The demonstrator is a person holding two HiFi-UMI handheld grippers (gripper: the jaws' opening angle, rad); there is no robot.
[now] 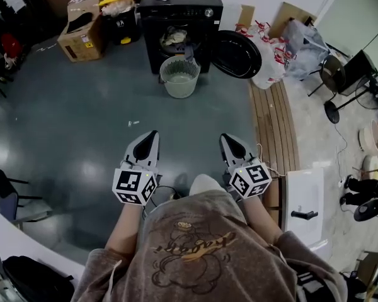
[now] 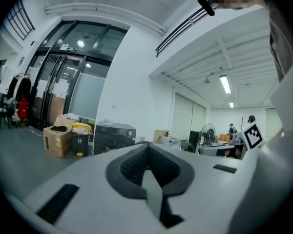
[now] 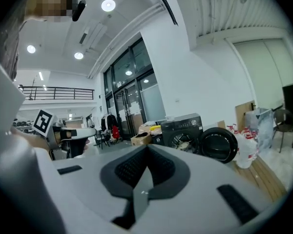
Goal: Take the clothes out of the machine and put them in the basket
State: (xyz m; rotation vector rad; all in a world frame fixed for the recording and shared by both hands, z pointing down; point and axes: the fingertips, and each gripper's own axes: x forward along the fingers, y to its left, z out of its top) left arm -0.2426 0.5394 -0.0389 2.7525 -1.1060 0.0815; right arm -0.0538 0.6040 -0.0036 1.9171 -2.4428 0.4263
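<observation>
Floor: a grey-blue, glossy floor (image 1: 82, 124) is seen across the middle and left of the head view.
Machine: a black machine (image 1: 181, 8) is set at the top centre, with its round opening turned down the frame towards the person.
Door: the round door (image 1: 237, 54) is swung wide open to the right of the opening, its inner side facing down and left.
Clothes: pale clothes (image 1: 174, 38) are seen bunched inside the drum; no long axis can be made out in the heap.
Basket: a pale green basket (image 1: 179, 88) is stood upright on the floor just below the opening, its mouth facing up and its axis vertical. Its inside cannot be made out.
Left gripper: the left gripper (image 1: 152, 133) is held at lower centre, well apart from the basket, its long axis run up the frame and leaned slightly right. Its jaws are pressed together with nothing between them.
Right gripper: the right gripper (image 1: 227, 137) is held beside it, its long axis leaned slightly left, so both tips are aimed towards the machine. Its jaws are likewise together and empty.
Boxes: cardboard boxes (image 1: 85, 33) and a yellow-lidded bin (image 1: 120, 17) are placed at the upper left of the machine.
Planks: wooden planks (image 1: 274, 124) are laid at the right, below white bags (image 1: 274, 58).
</observation>
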